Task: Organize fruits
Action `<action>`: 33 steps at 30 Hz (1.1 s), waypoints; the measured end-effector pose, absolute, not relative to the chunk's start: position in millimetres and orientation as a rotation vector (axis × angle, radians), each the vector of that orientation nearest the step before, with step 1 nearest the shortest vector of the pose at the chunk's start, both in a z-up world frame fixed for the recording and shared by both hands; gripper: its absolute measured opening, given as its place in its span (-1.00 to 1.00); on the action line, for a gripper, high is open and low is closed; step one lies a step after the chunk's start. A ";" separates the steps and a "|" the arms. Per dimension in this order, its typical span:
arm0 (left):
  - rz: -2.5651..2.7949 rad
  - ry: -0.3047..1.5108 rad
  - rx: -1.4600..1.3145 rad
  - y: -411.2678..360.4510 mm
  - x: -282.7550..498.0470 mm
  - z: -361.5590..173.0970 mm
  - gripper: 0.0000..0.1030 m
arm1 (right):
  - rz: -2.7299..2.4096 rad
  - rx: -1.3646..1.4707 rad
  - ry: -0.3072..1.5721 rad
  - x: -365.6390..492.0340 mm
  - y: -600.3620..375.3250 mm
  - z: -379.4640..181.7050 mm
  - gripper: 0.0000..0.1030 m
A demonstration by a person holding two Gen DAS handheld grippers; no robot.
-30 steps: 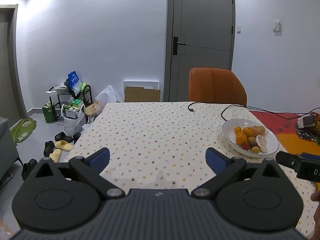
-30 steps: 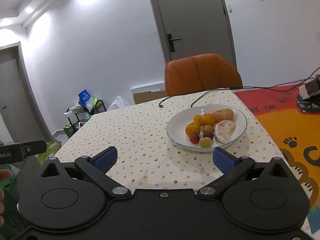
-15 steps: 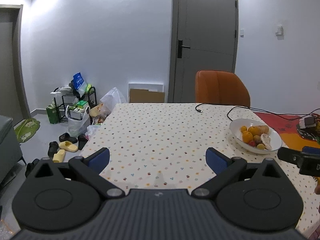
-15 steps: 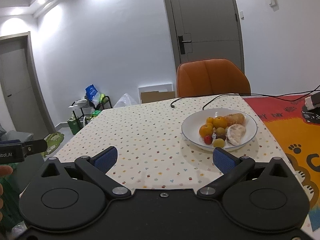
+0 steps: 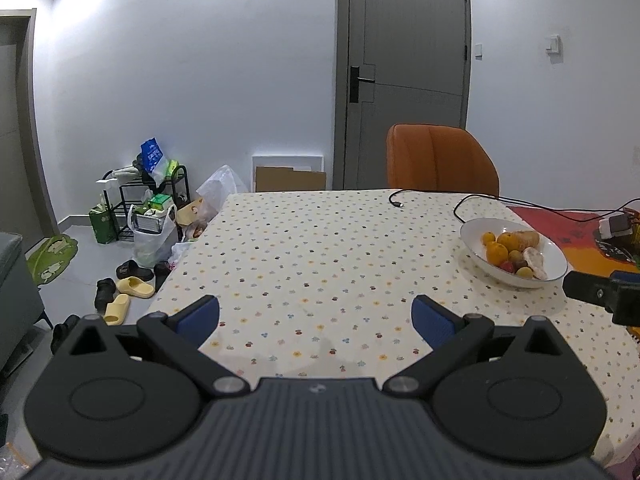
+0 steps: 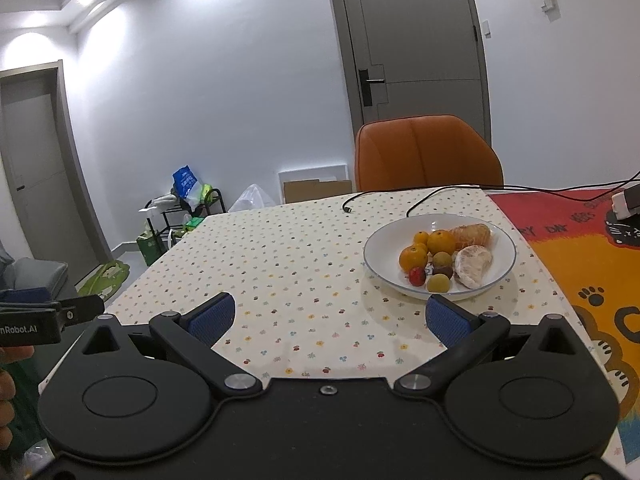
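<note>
Both tongs are wide and hold nothing: the left tongs [image 5: 316,316] and the right tongs [image 6: 330,316]. The fruits [image 6: 446,258] lie in a white plate [image 6: 378,246] on the bench [image 6: 288,264], right of centre.

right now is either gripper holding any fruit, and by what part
Nothing is held. The left gripper and right gripper are both open with only tablecloth between their fingers. All the fruit lies in the white plate.

Left gripper [image 5: 315,316] is held level, blue pads [image 5: 199,314] spread wide, nothing gripped. Right gripper [image 6: 330,316] is likewise held with its 2 fingers apart.
</note>
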State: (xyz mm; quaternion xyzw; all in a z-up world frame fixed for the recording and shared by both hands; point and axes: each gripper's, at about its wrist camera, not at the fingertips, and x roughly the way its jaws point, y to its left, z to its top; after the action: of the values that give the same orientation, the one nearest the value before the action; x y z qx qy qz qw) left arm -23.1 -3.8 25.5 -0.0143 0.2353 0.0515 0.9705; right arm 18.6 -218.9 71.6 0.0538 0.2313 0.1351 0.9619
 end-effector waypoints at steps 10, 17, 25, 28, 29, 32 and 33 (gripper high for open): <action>0.108 0.475 -0.033 -1.2 -23.6 26.1 0.97 | 0.274 0.102 0.469 18.5 -216.3 70.8 1.00; 0.107 0.475 -0.033 -1.0 -23.7 26.5 0.97 | 0.261 0.088 0.465 18.4 -215.0 69.6 1.00; 0.106 0.476 -0.032 -0.8 -23.8 26.4 0.97 | 0.266 0.083 0.465 18.1 -213.6 69.7 1.00; 0.110 0.478 -0.034 -1.1 -23.1 26.8 0.97 | 0.264 0.084 0.466 18.1 -213.6 69.5 1.00; 0.112 0.479 -0.037 -1.0 -23.1 26.9 0.97 | 0.263 0.084 0.465 17.8 -213.5 69.6 1.00; 0.121 0.474 -0.046 -0.5 -23.6 27.4 0.97 | 0.264 0.085 0.463 17.7 -213.1 69.9 1.00; 0.122 0.473 -0.049 0.1 -23.7 28.1 0.97 | 0.264 0.085 0.462 17.6 -213.2 70.1 1.00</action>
State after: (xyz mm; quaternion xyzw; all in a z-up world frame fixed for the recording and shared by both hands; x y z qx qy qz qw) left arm -23.7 0.1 28.1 -0.0242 0.2342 0.0602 0.9700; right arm 17.6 -213.2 70.1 0.0419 0.2283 0.1305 0.9639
